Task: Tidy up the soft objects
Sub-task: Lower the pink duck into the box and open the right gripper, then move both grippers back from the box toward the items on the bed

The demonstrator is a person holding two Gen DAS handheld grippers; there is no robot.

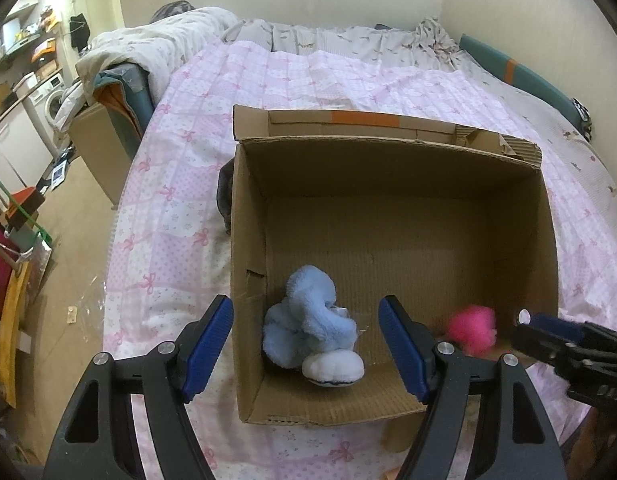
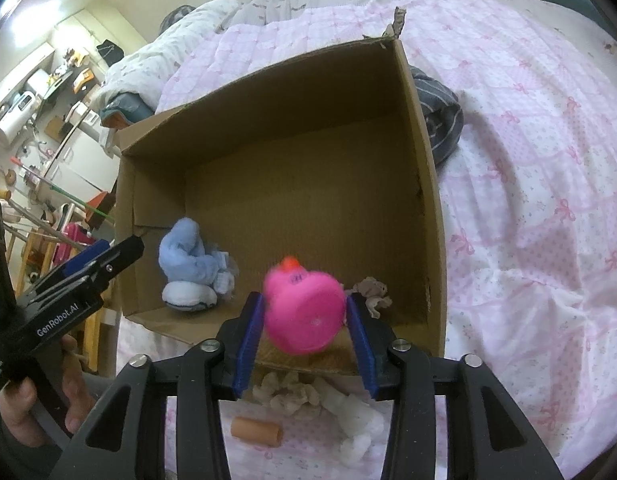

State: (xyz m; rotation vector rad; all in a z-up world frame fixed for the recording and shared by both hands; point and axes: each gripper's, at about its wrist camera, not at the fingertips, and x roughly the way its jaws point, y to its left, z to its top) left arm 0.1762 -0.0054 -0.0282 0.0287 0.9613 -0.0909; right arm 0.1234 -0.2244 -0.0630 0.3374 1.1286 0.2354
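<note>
An open cardboard box [image 1: 388, 148] stands on the pink bow-print quilt [image 1: 180, 184]. A light blue plush [image 1: 308, 328] with a white foot lies in its near-left corner. My left gripper [image 1: 306, 304] hangs open above that corner with nothing between its pads. In the right wrist view, a blurred pink toy [image 2: 304, 312] with an orange tip sits between the blue pads of my right gripper [image 2: 304, 298]. The jaws are open, and a small gap shows on each side of the toy. A crumpled beige soft thing [image 2: 372, 290] lies inside the box wall [image 2: 424, 200] beside it.
A beige plush [image 2: 292, 396], a white plush [image 2: 360, 420] and a tan cylinder [image 2: 256, 432] lie on the quilt in front of the box. Dark striped cloth [image 2: 440, 120] is bunched against the box's outer side. The bed edge drops to a cluttered floor [image 1: 68, 208] on the left.
</note>
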